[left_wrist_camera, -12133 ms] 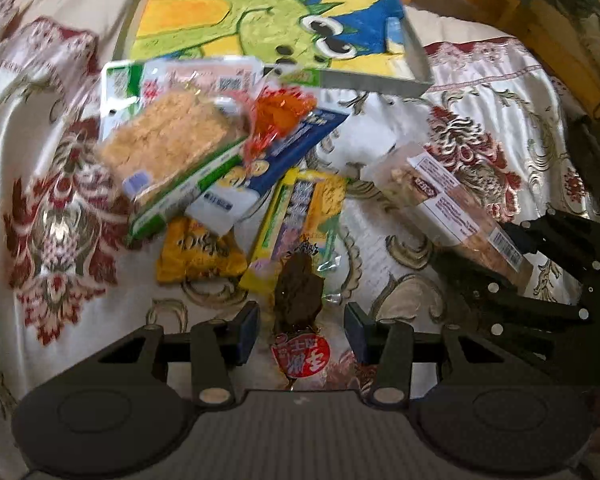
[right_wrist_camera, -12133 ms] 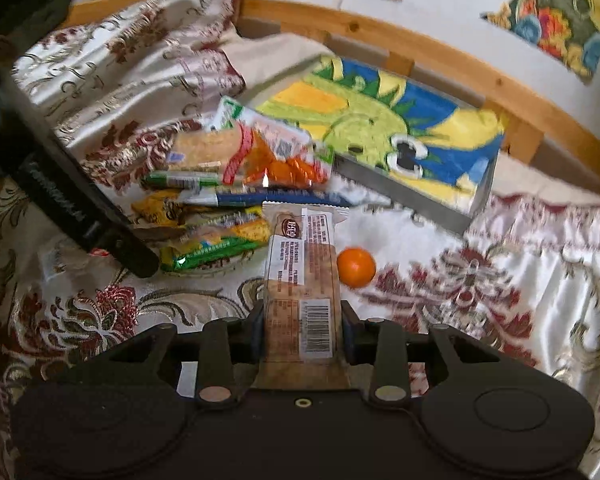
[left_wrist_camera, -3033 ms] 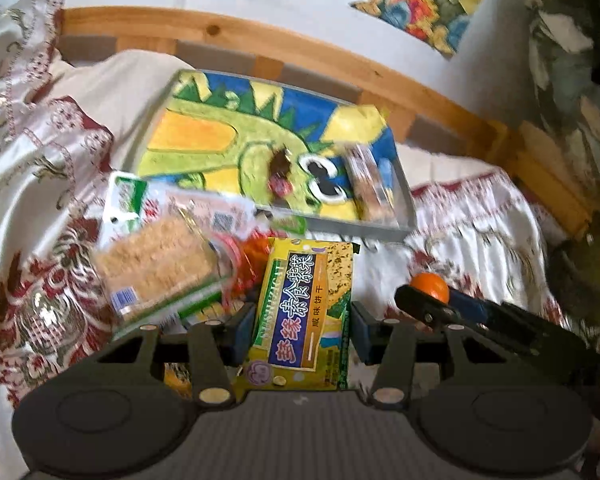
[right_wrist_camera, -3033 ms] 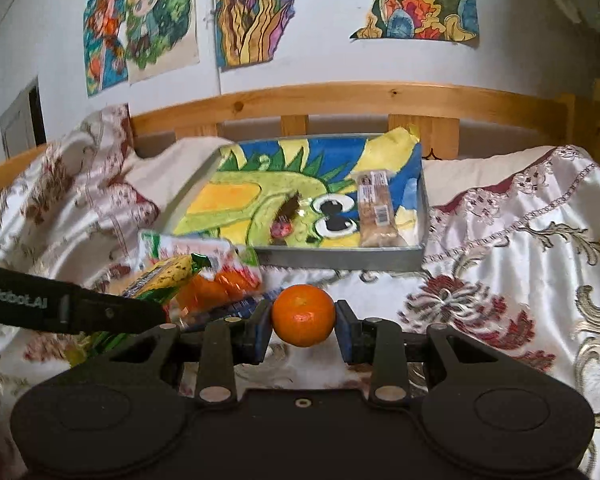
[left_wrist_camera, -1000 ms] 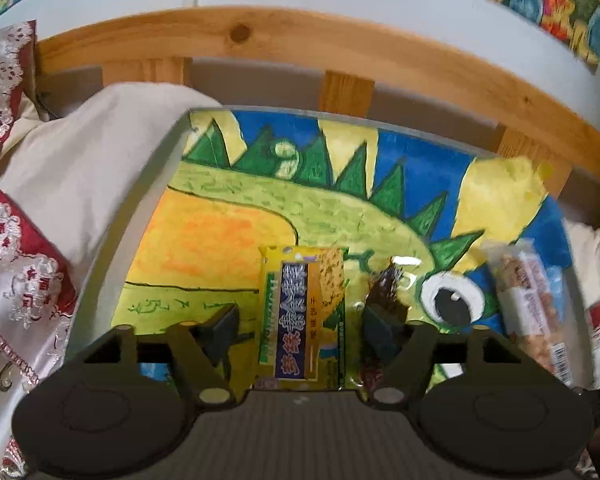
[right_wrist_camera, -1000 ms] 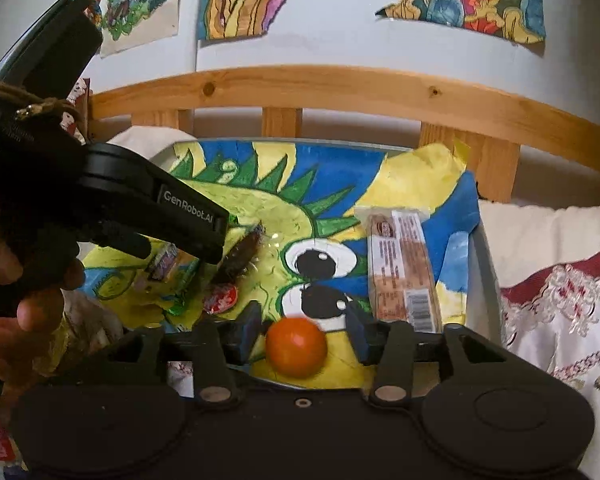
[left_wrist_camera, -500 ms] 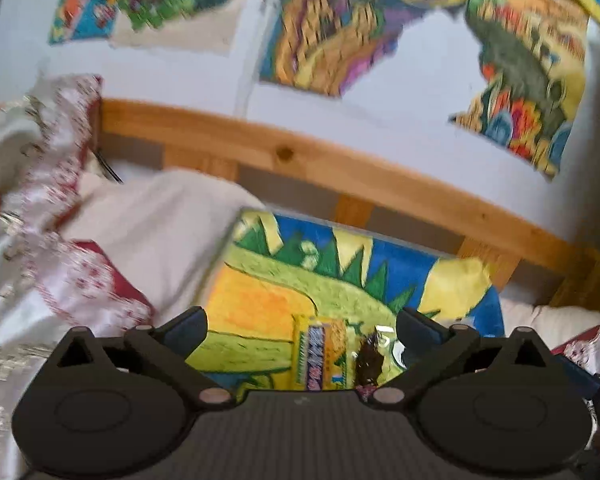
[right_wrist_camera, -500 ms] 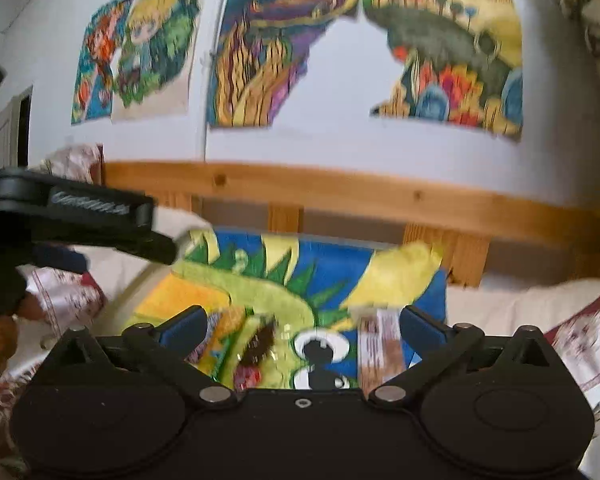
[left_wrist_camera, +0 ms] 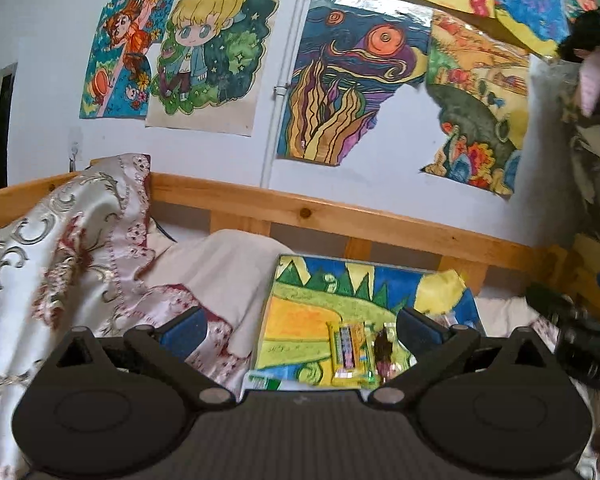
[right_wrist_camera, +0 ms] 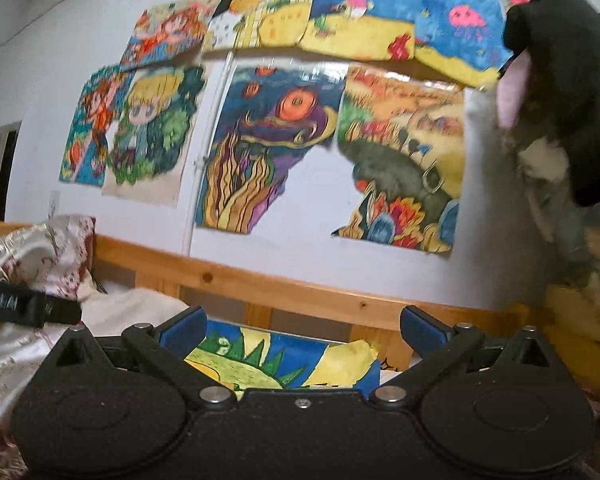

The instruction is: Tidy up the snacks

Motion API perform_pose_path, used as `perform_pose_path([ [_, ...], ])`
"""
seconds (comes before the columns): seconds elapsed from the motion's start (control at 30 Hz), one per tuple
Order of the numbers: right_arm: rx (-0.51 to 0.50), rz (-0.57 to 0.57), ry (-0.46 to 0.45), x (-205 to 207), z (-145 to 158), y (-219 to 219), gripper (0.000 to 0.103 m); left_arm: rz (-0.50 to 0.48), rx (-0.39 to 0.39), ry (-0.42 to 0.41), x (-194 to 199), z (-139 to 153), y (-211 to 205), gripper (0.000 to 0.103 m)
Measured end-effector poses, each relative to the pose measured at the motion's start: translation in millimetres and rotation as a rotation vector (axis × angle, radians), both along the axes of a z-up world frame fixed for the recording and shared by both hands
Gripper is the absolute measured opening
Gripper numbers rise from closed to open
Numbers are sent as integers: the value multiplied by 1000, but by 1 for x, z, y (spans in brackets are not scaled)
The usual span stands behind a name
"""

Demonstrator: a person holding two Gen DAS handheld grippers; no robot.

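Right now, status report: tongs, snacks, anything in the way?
Left tongs open, empty. Right tongs open, empty. Yellow biscuit packet lies in dinosaur-painted tray. Nothing blocking.

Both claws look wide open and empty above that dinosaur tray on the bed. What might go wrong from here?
1. The tray lies on soft bedding, so a nudge may tip it and slide the yellow packet and dark snack off.
2. The right claw sees mostly wall, so reaching down is partly blind.
3. The left claw has the other tool close beside it; they may bump.
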State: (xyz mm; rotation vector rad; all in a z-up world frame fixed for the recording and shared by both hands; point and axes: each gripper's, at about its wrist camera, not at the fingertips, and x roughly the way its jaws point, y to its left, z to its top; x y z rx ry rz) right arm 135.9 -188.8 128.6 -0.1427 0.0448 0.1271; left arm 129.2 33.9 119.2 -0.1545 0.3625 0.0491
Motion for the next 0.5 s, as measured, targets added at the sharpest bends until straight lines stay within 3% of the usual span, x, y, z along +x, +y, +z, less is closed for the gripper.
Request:
perform_pose_path([
  [0.2,26,-8,45,-40,0,2,102,-25,23,20,-41,-5,-2,103],
  [0.5,22,-21,123,-83,-27,-2,102,-18,61,49,-79,-23,-4,103],
])
